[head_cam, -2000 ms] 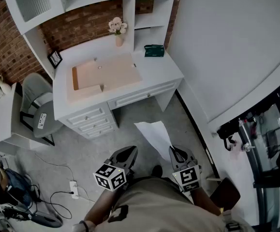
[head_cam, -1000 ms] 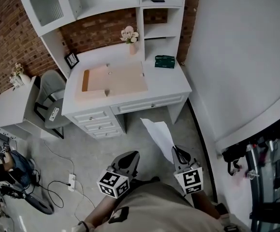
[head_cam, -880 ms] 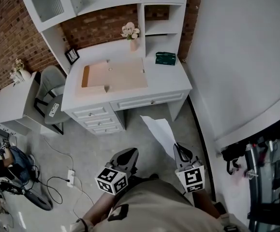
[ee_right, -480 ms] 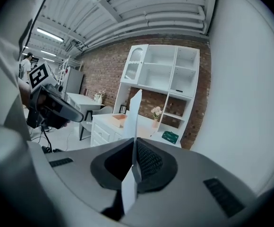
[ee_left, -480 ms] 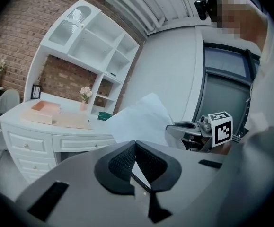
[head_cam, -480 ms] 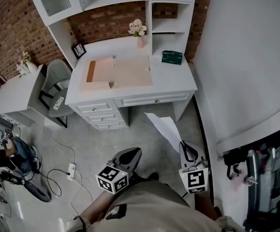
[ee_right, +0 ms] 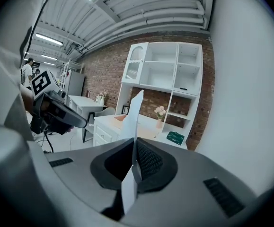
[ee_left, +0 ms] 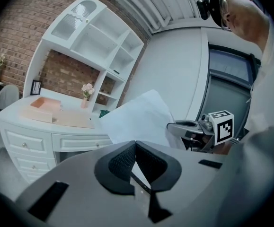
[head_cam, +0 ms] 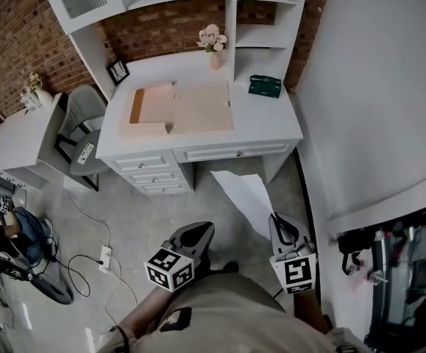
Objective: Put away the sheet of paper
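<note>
A white sheet of paper [head_cam: 245, 197] hangs in the air in front of the white desk [head_cam: 279, 120], held by one corner. My right gripper [head_cam: 279, 226] is shut on that corner; in the right gripper view the sheet of paper [ee_right: 133, 112] stands edge-on between the closed jaws. My left gripper [head_cam: 197, 235] is shut with nothing in it, to the left of the sheet, and its view shows the sheet of paper [ee_left: 137, 119] and the right gripper [ee_left: 189, 126] beside it. A flat tan folder or box [head_cam: 179, 107] lies open on the desk top.
On the desk stand a vase of flowers [head_cam: 214, 44], a green box [head_cam: 265, 86] and a picture frame [head_cam: 116, 71]. A grey chair [head_cam: 76, 142] and a second white table [head_cam: 14, 134] are to the left. Cables and a power strip [head_cam: 98, 258] lie on the floor.
The head view has shifted, with the desk now a little nearer and more centred. The right gripper still holds the sheet, which has swung slightly left. The left gripper stays shut.
</note>
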Tool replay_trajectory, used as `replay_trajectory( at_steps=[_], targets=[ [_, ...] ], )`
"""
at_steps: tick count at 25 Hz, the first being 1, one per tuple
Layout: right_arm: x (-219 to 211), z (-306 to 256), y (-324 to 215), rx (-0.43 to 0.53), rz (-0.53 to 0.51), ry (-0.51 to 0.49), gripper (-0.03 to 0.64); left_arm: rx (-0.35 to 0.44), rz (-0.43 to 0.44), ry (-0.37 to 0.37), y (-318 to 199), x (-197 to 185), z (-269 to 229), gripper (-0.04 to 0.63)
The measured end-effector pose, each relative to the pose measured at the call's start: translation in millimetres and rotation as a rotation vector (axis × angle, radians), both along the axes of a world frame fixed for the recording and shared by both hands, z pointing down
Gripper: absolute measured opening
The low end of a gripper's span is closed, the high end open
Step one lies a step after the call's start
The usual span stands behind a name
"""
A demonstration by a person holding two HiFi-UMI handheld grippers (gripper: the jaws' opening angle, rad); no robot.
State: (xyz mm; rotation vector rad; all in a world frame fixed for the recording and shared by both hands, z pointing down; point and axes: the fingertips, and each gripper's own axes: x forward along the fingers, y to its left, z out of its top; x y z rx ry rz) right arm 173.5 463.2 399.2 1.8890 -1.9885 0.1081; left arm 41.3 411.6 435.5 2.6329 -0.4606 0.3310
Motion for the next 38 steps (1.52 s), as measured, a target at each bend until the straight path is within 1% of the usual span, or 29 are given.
replay_trajectory(
  at_steps=[4, 7, 9, 12, 17, 20, 23, 28, 31, 34, 36, 38],
  targets=[
    [4, -2, -11, -0.027, 0.014, 0.035, 0.028, -0.011, 0.016, 0.027, -14, 6, -1, 0.017],
    [2, -4, -26, -0.036, 0.014, 0.043, 0.028, -0.03, -0.005, 0.051, -34, 3, -2, 0.017],
    [0, -5, -37, -0.04, 0.009, 0.042, 0.028, -0.034, -0.03, 0.05, -49, 0, -1, 0.017],
    [-3, -8, -53, -0.038, -0.001, 0.048, 0.028, 0.002, -0.069, 0.029, -73, -6, -4, 0.017],
    [-12, -20, -83, -0.031, -0.013, 0.067, 0.028, 0.024, -0.092, 0.06, -109, -18, -14, 0.017],
    [-15, -26, -98, -0.016, -0.007, 0.066, 0.028, 0.021, -0.094, 0.078, -128, -23, -17, 0.017],
    [-21, -28, -109, -0.027, 0.007, 0.074, 0.028, 0.019, -0.089, 0.093, -144, -29, -18, 0.017],
    [-34, -33, -133, -0.042, 0.017, 0.117, 0.028, 0.018, -0.071, 0.12, -172, -38, -22, 0.017],
    [-46, -38, -152, -0.026, 0.01, 0.134, 0.028, 0.018, -0.073, 0.135, -190, -48, -23, 0.017],
    [-59, -44, -169, -0.005, -0.001, 0.118, 0.028, 0.015, -0.081, 0.153, -207, -62, -23, 0.017],
    [-67, -47, -178, 0.001, -0.003, 0.064, 0.028, 0.015, -0.085, 0.154, -215, -72, -22, 0.017],
    [-71, -45, -183, -0.024, 0.003, -0.002, 0.028, 0.017, -0.094, 0.144, -223, -81, -18, 0.017]
  ],
)
